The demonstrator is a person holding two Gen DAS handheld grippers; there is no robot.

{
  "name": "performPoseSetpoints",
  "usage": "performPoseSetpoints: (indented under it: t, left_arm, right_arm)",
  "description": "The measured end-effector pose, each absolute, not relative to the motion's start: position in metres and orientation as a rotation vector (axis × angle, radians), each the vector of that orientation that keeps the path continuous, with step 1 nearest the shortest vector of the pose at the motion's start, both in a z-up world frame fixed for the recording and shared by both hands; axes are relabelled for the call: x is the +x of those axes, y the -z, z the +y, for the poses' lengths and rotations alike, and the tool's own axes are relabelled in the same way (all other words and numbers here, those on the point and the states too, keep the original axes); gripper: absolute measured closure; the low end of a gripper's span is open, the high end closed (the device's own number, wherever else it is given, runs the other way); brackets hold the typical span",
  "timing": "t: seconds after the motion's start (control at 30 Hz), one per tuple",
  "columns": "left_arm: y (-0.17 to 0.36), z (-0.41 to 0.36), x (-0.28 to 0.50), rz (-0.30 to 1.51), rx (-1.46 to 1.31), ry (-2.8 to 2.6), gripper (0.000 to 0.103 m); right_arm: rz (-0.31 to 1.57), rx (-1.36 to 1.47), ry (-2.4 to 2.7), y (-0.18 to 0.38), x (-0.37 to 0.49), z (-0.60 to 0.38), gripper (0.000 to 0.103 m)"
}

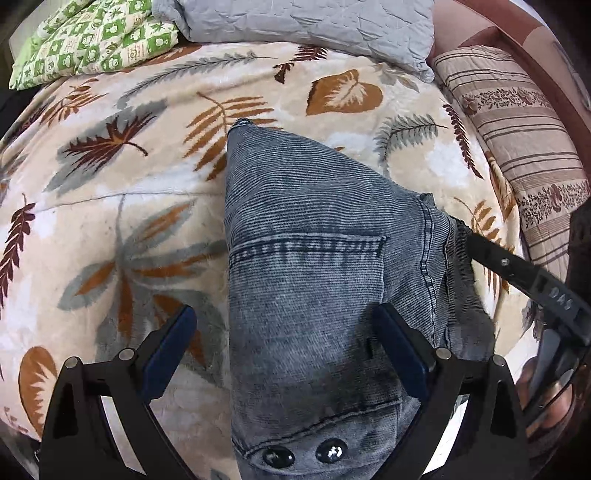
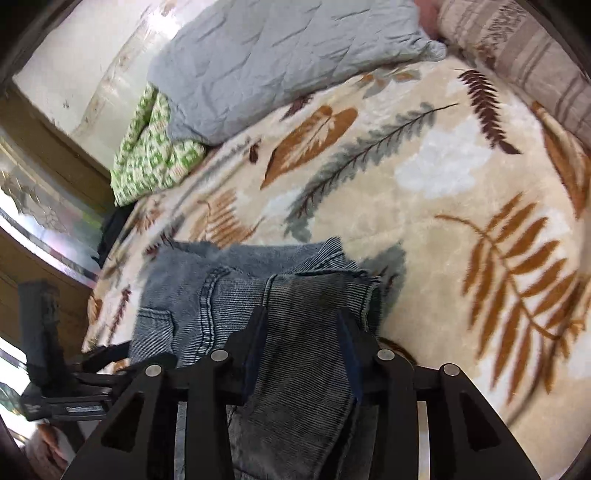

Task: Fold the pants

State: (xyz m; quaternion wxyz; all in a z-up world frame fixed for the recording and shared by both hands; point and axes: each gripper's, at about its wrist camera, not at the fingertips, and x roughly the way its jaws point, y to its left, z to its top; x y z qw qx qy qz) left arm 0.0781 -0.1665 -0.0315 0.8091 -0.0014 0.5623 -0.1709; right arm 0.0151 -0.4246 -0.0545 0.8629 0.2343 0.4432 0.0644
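Note:
The grey-blue denim pants point(image 1: 314, 266) lie partly folded on a leaf-patterned blanket point(image 1: 122, 192). My left gripper point(image 1: 288, 325) is open above the waist end, its jaws wide apart over the fabric near two metal buttons point(image 1: 306, 454). My right gripper point(image 2: 301, 325) is partly closed around a bunched layer of the pants point(image 2: 306, 295). In the left wrist view the right gripper point(image 1: 461, 229) pokes into the pants' right edge. The left gripper's body shows in the right wrist view point(image 2: 55, 354).
A grey quilted pillow point(image 1: 306, 26), a green patterned cloth point(image 1: 92, 37) and a striped pillow point(image 1: 517, 122) lie at the far side of the bed. A wooden frame and wall point(image 2: 55, 147) stand on the left in the right wrist view.

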Motion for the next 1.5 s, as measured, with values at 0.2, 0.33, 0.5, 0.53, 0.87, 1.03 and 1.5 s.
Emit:
performPoseSetpoints:
  t: [0.2,0.33,0.5,0.53,0.87,1.03,1.5]
  left_arm:
    - [0.024,-0.164,0.072,1.203,-0.015,0.359,0.005]
    - [0.000,-0.141,0.070,1.177,-0.098,0.409,0.006]
    - [0.000,-0.109,0.084,1.215,-0.181,0.439,0.006]
    - [0.007,-0.106,0.088,1.247,-0.208,0.452,0.006]
    - [0.067,-0.141,0.092,1.474,-0.341,0.675,0.006]
    - [0.055,-0.152,0.086,1.431,-0.321,0.663,0.037]
    - [-0.003,-0.109,0.085,1.272,-0.266,0.582,0.059]
  right_arm:
    - [0.912,0.539,-0.065,0.052,-0.009,-0.449,0.054]
    - [0.915,0.589,-0.066,0.056,-0.018,-0.457,0.048]
    - [0.926,0.626,-0.118,0.067,-0.018,-0.457,0.042]
    - [0.928,0.648,-0.141,0.073,-0.016,-0.457,0.042]
    - [1.023,0.716,-0.416,0.107,-0.004,-0.436,0.035]
    - [1.023,0.502,-0.360,0.084,-0.005,-0.404,0.072]
    - [0.946,0.417,-0.395,0.023,-0.004,-0.352,0.077]
